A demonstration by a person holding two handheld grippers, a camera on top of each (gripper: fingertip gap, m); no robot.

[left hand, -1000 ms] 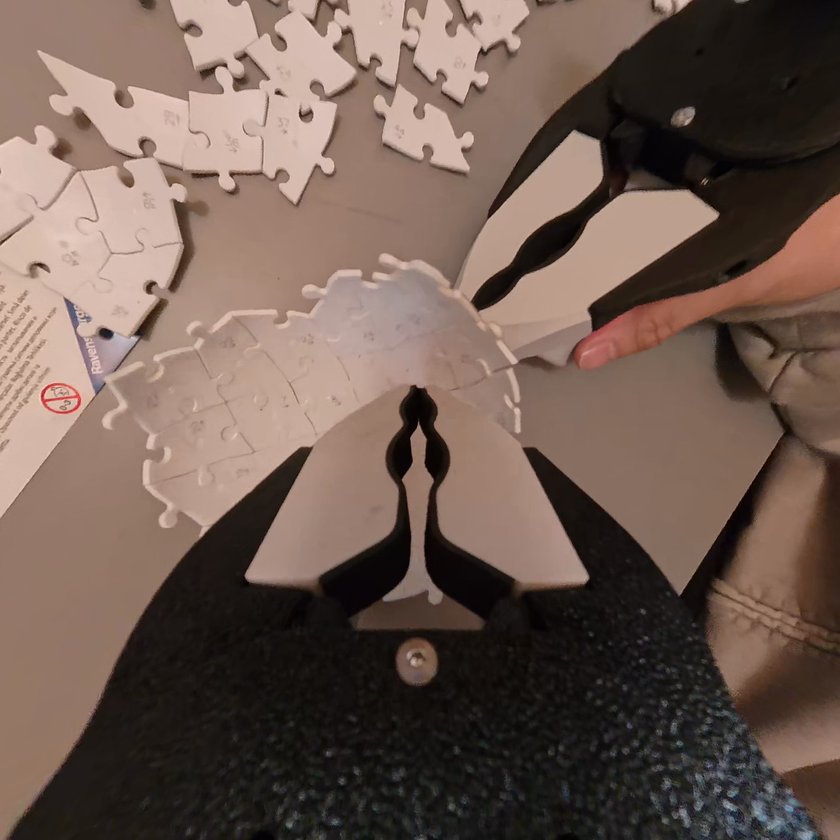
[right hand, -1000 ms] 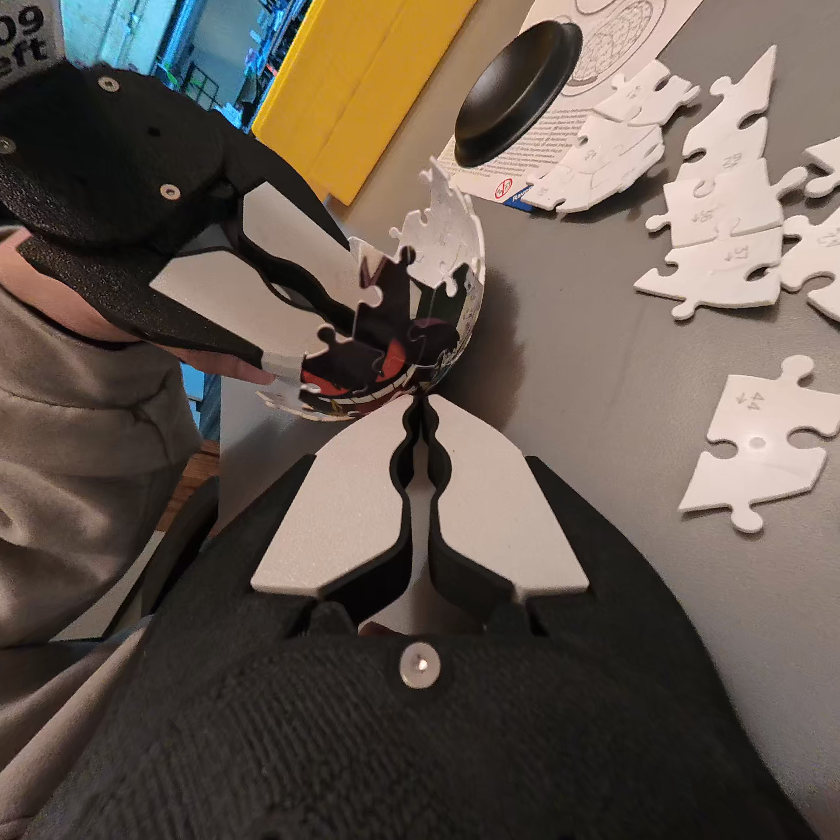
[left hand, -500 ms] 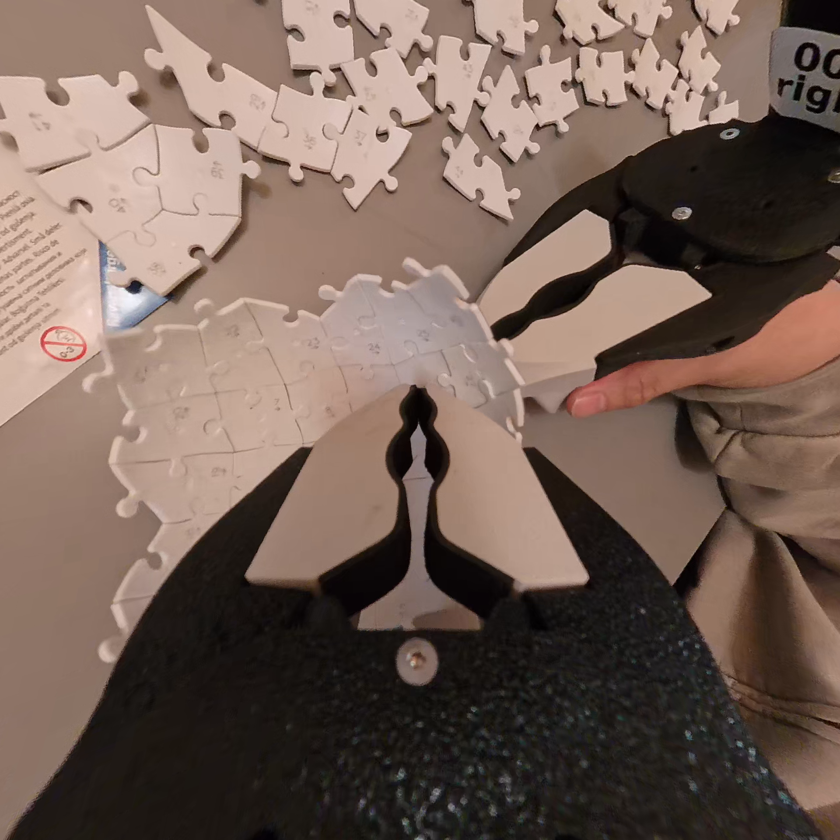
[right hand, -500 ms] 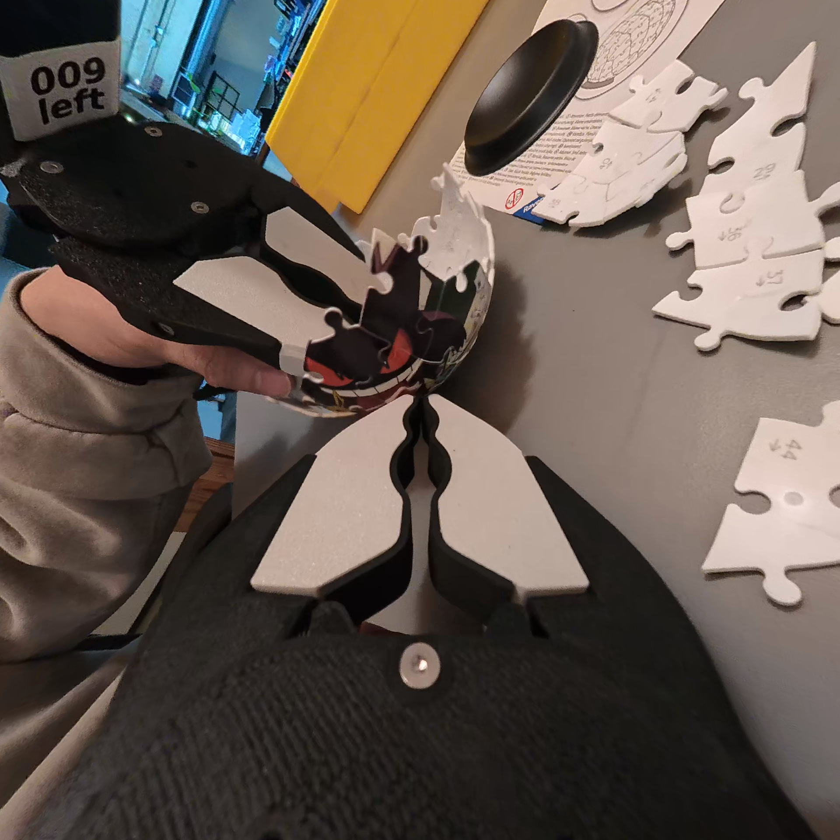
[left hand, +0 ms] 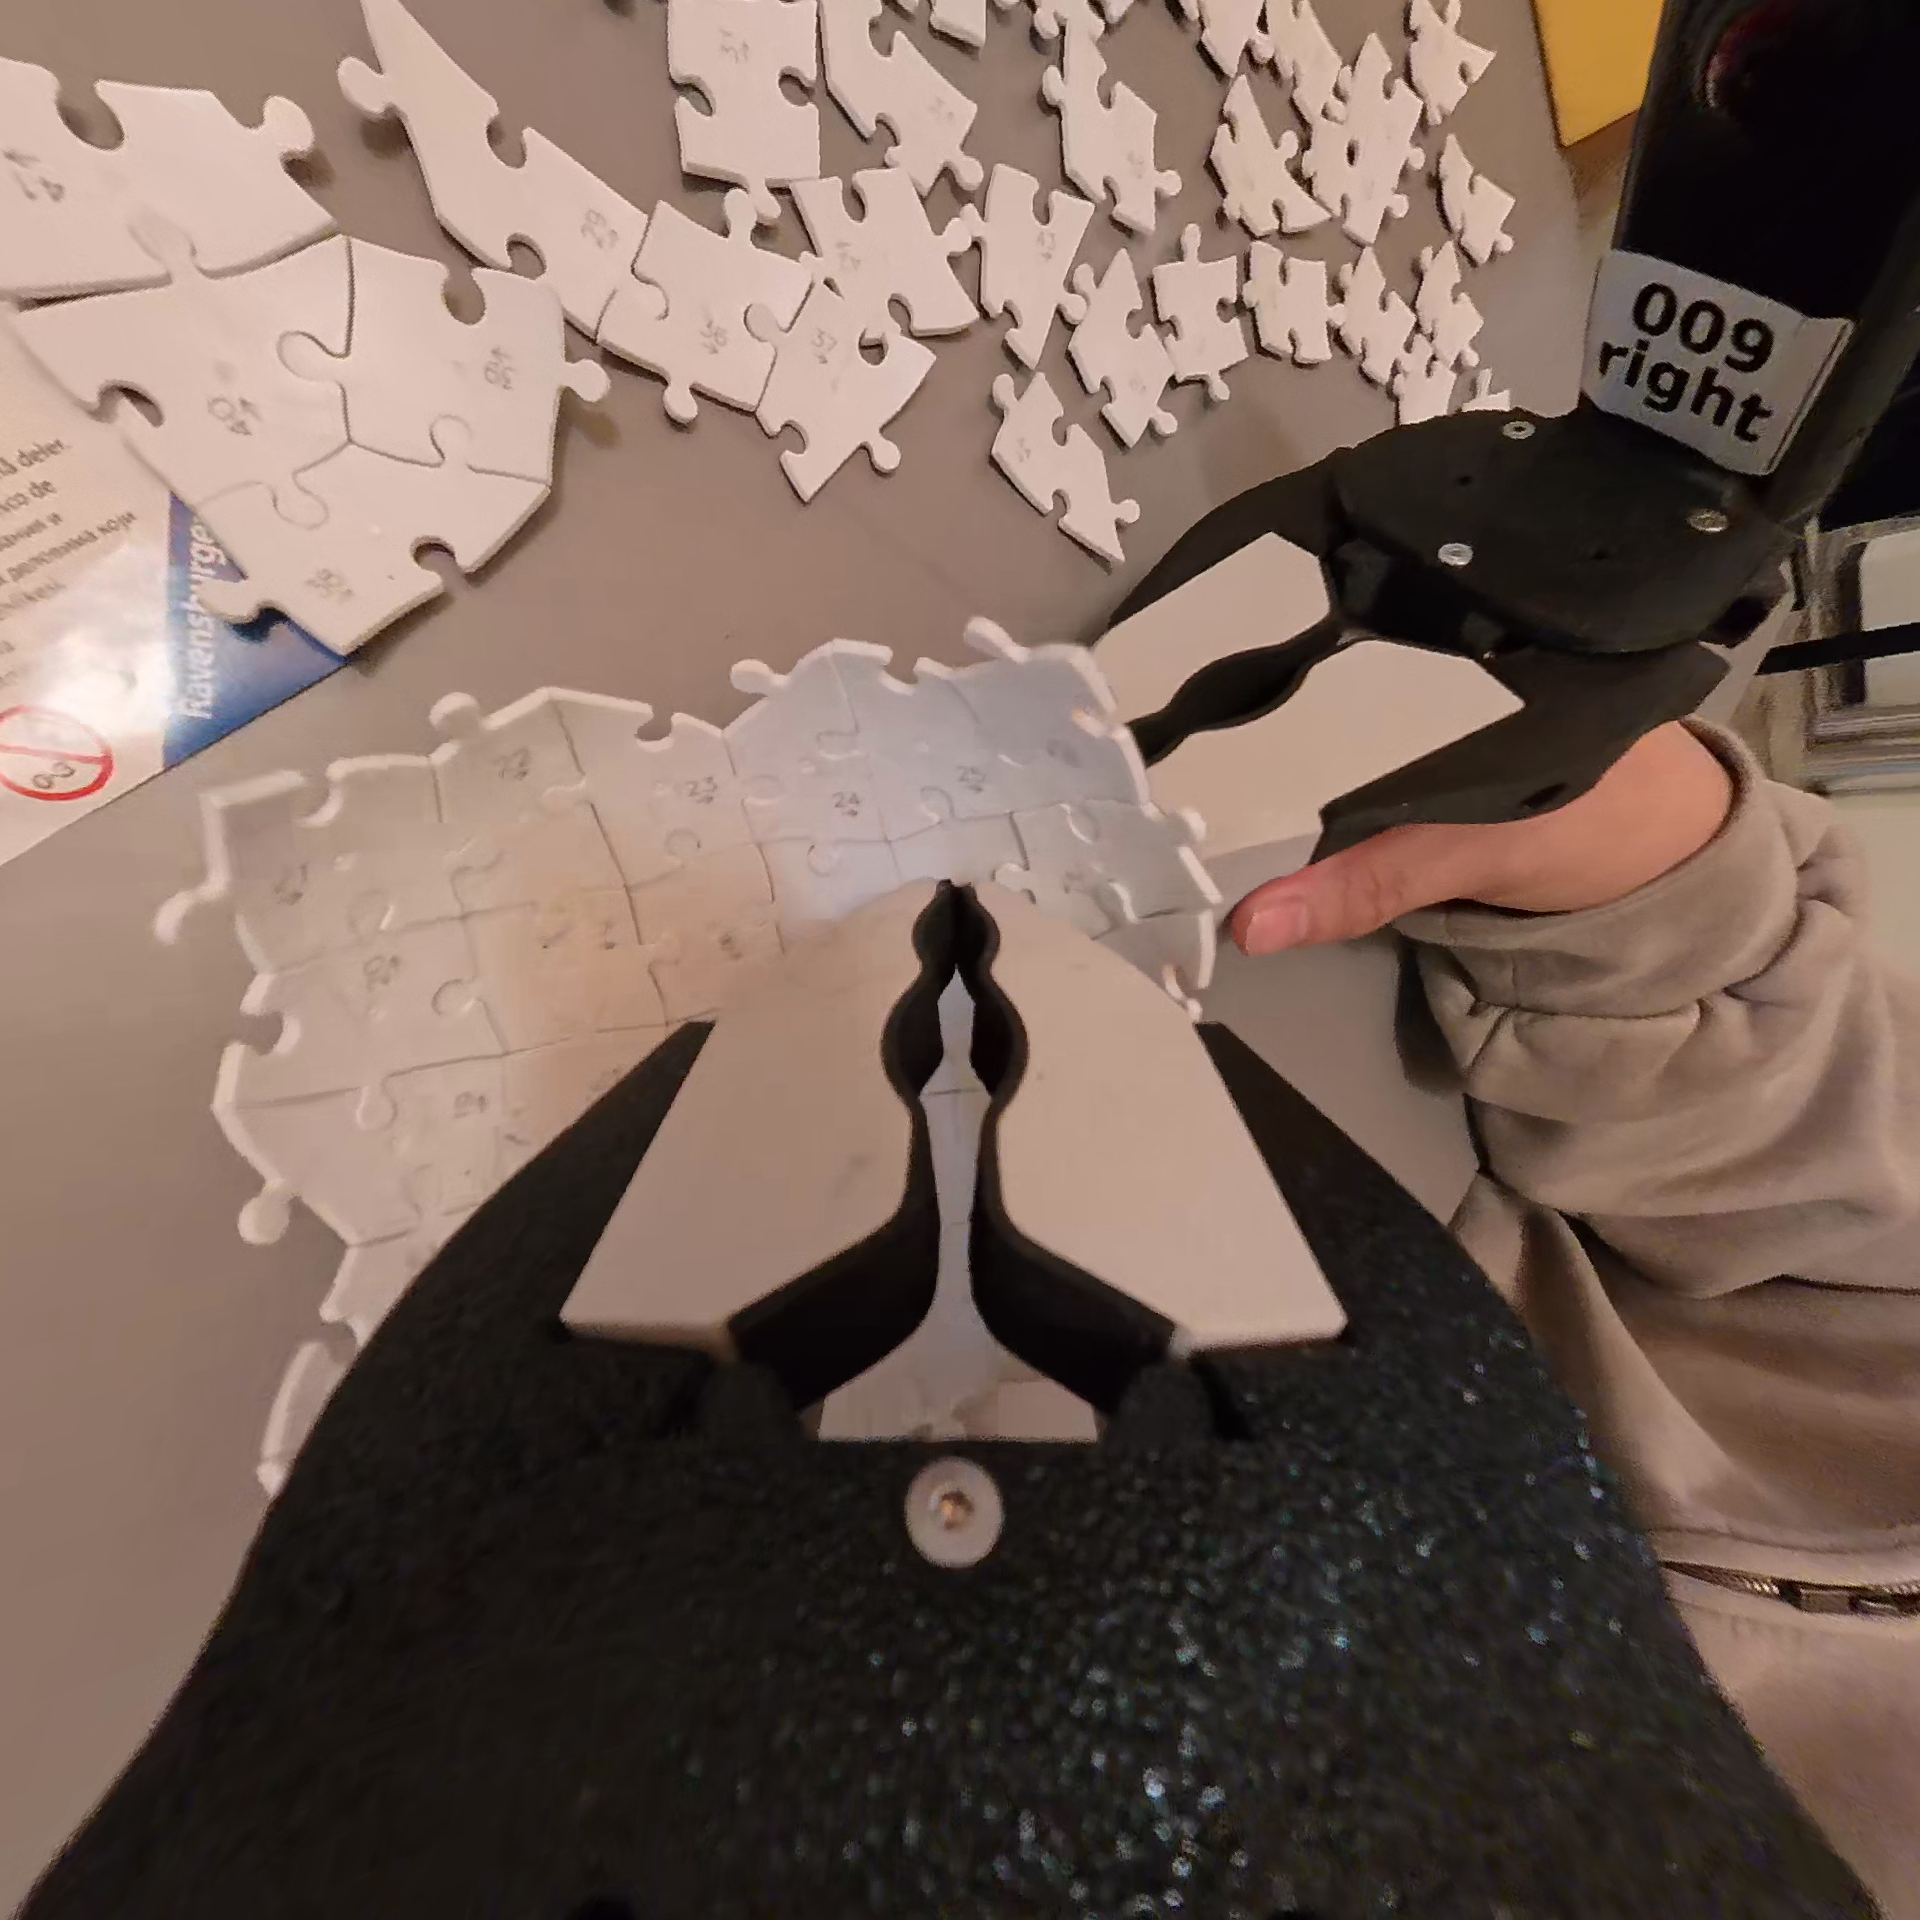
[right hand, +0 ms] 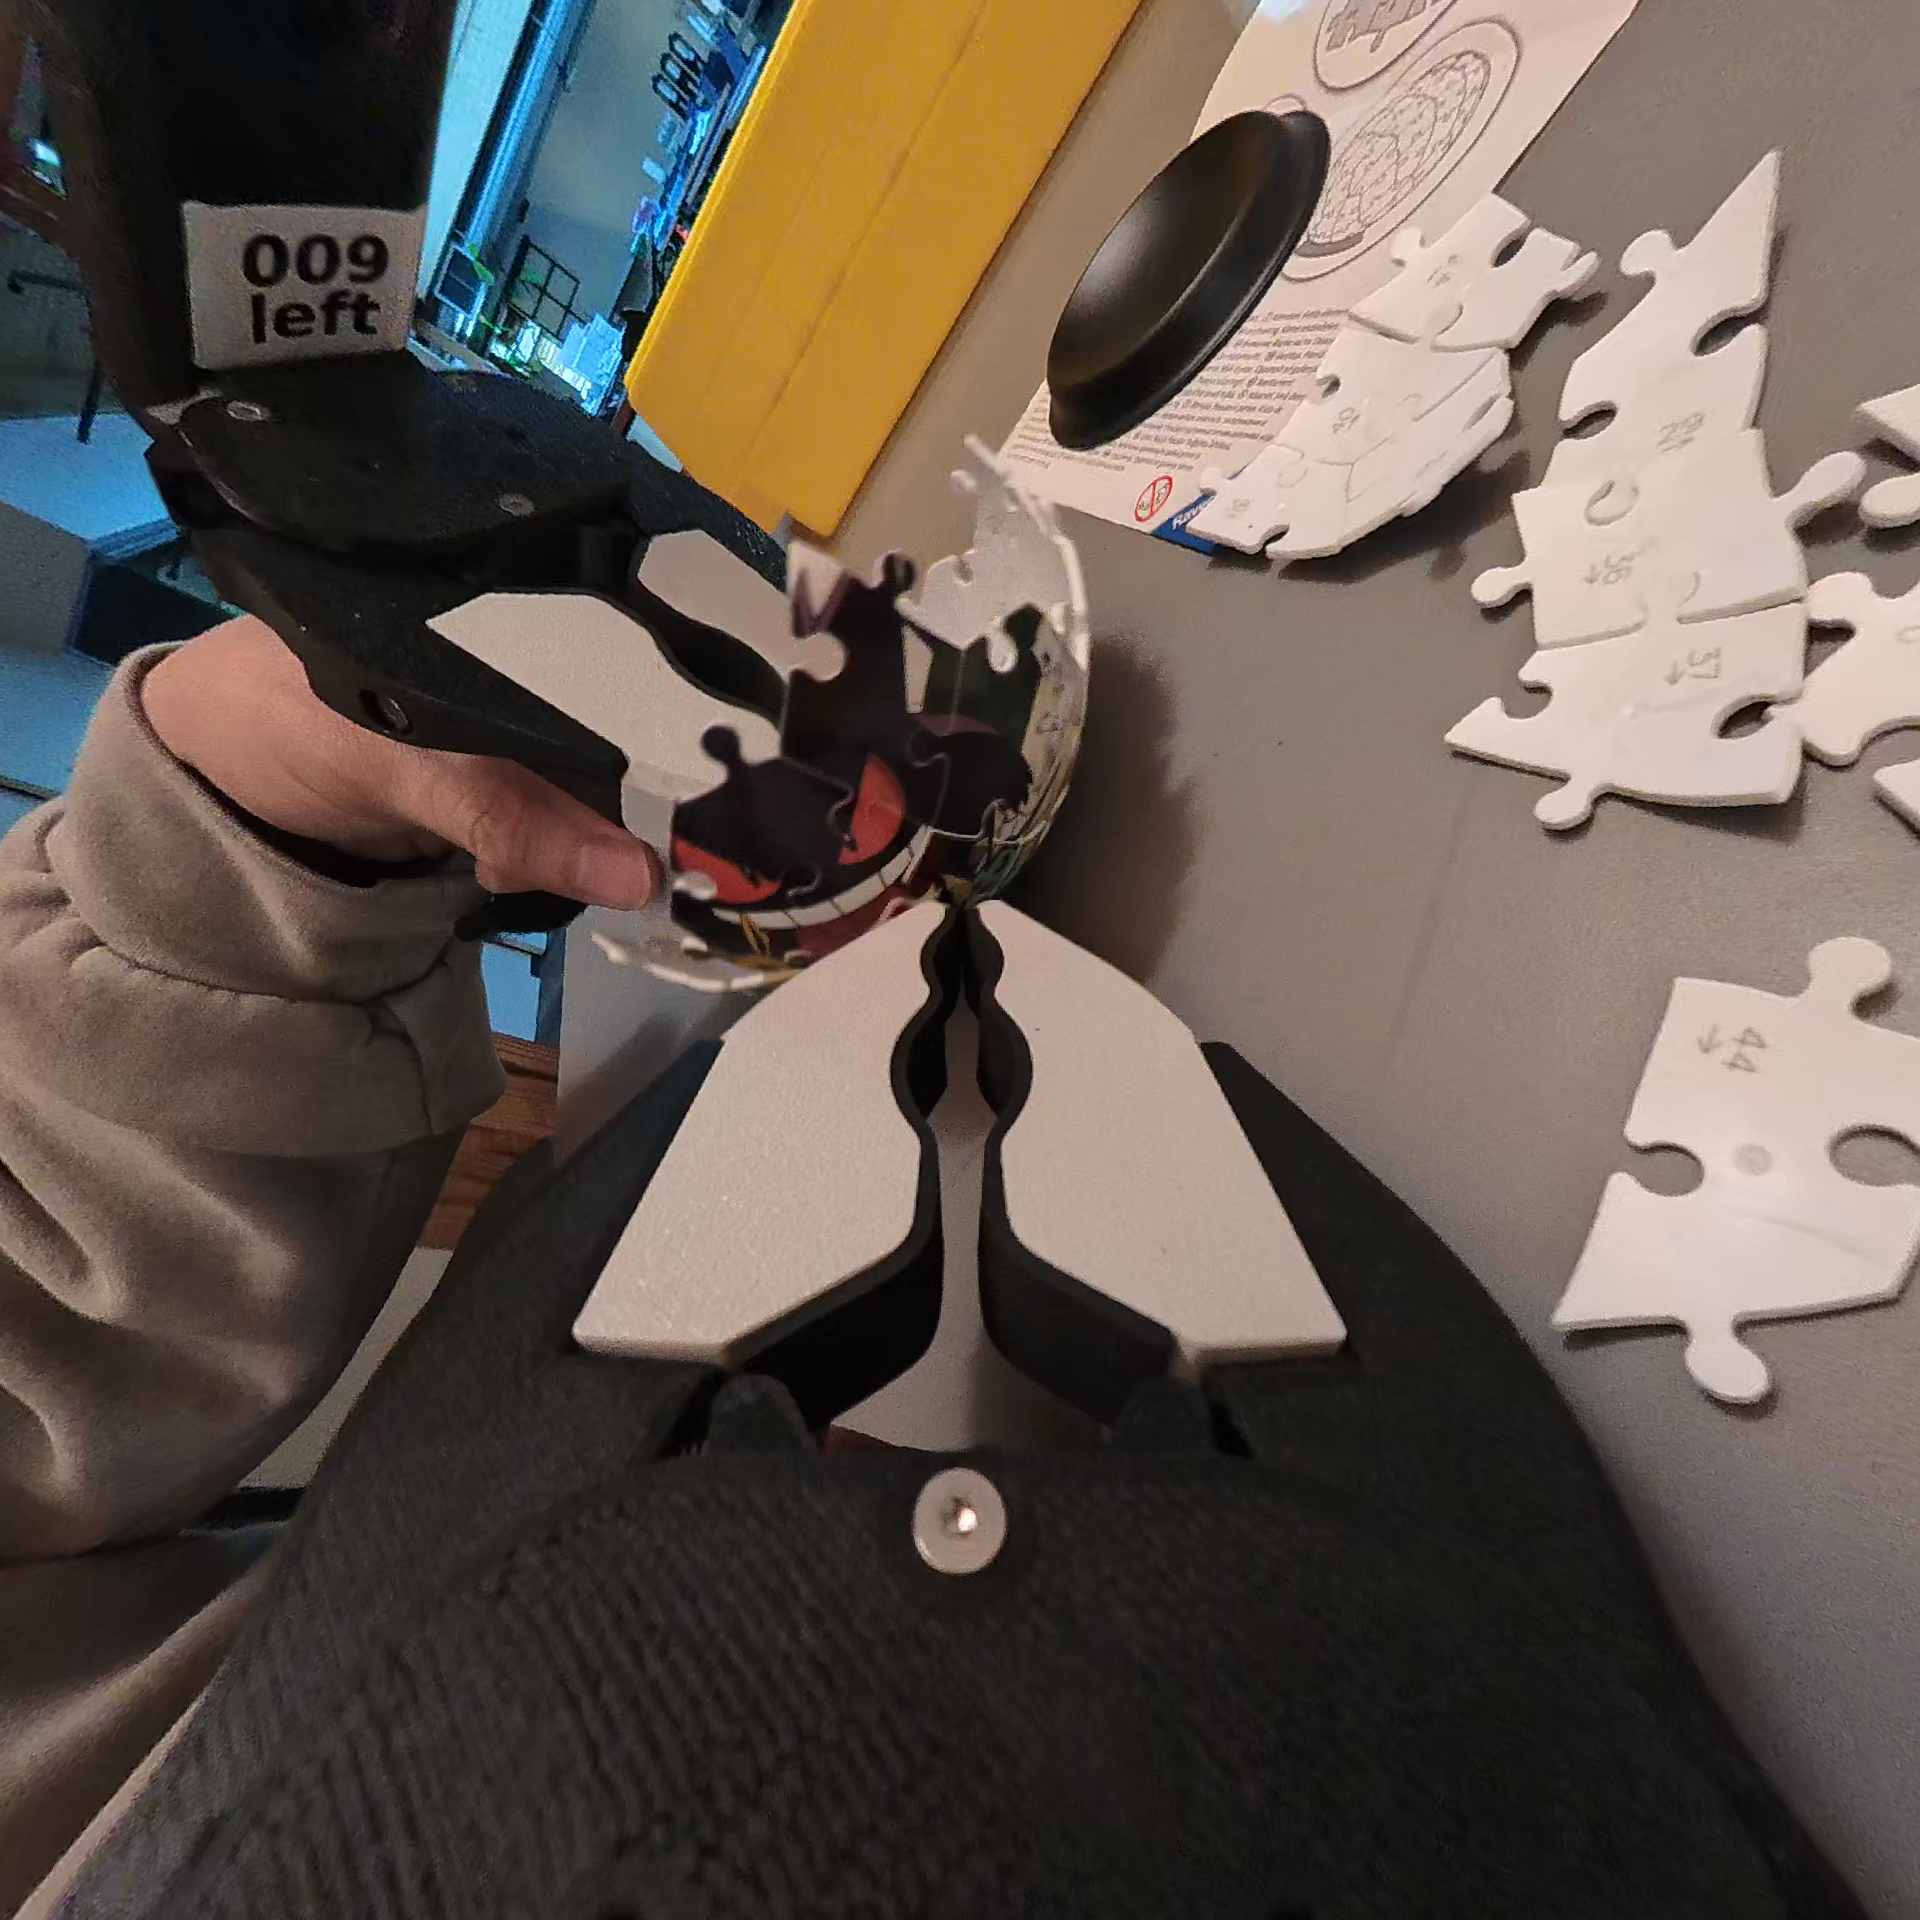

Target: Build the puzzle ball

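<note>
The partly built puzzle ball (left hand: pixel 852 800) is a curved shell of joined pieces, white and numbered on the inside. Its outer side (right hand: pixel 894 748) is printed black, red and white. It is held above the grey table (left hand: pixel 665 582). My left gripper (left hand: pixel 951 896) is shut on the shell's near rim; it also shows in the right wrist view (right hand: pixel 717 717) at the shell's left. My right gripper (right hand: pixel 958 912) is shut on the shell's lower edge; it also shows in the left wrist view (left hand: pixel 1127 732) at the shell's right edge.
Several loose white pieces (left hand: pixel 862 260) lie across the far table, with a joined cluster (left hand: pixel 343 416) on an instruction sheet (left hand: pixel 73 623). A black round stand (right hand: pixel 1184 270) and a yellow box (right hand: pixel 862 208) sit at the back. One loose piece (right hand: pixel 1766 1164) lies near my right gripper.
Both grippers have kept their hold and turned the shell, so more of its inside faces the left wrist view. The right gripper has drawn back to the right in that view.
</note>
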